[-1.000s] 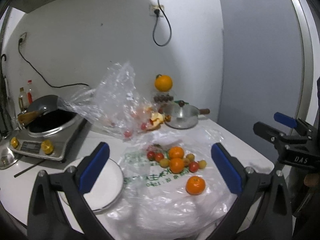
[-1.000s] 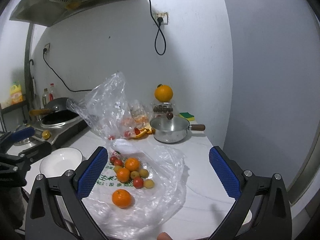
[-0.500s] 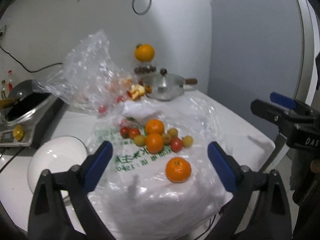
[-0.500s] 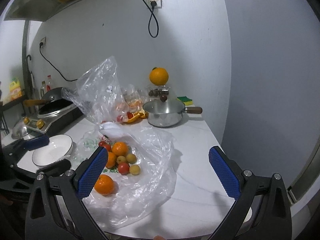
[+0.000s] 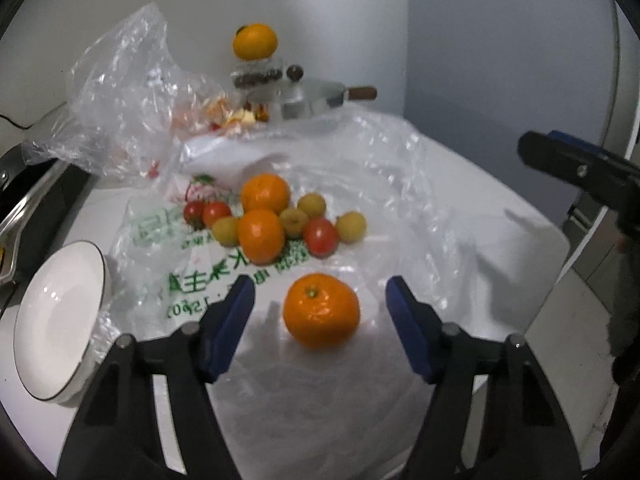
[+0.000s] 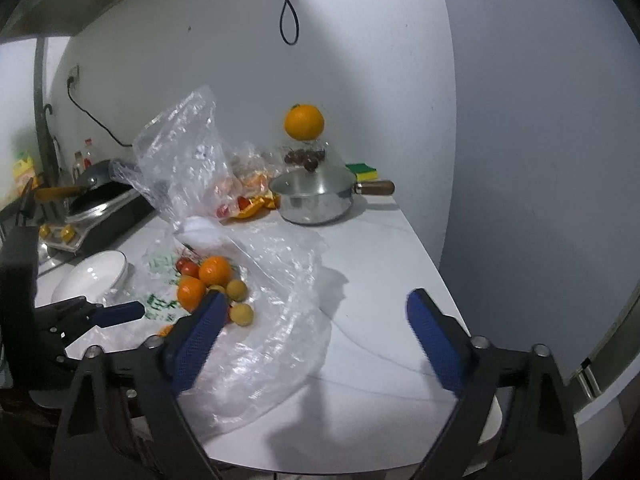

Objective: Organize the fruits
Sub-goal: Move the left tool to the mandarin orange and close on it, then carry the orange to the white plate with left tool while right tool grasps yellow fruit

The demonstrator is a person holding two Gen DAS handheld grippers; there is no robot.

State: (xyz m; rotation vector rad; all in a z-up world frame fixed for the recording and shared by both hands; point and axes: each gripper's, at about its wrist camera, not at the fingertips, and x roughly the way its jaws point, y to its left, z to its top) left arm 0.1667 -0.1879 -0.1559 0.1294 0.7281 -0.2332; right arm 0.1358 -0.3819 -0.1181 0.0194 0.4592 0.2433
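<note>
Closing in: my left hand-held gripper [image 5: 320, 312] has dropped around the lone orange [image 5: 321, 311], jaws narrowing but apart (no contact yet).
Right hand-held gripper [image 6: 316, 336]: apart, empty.
Meaning: first pick imminent.

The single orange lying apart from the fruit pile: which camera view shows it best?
The left wrist view. There the single orange sits whole and near, between the left gripper's open fingers. In the right wrist view only a sliver shows, behind a blue finger.
</note>
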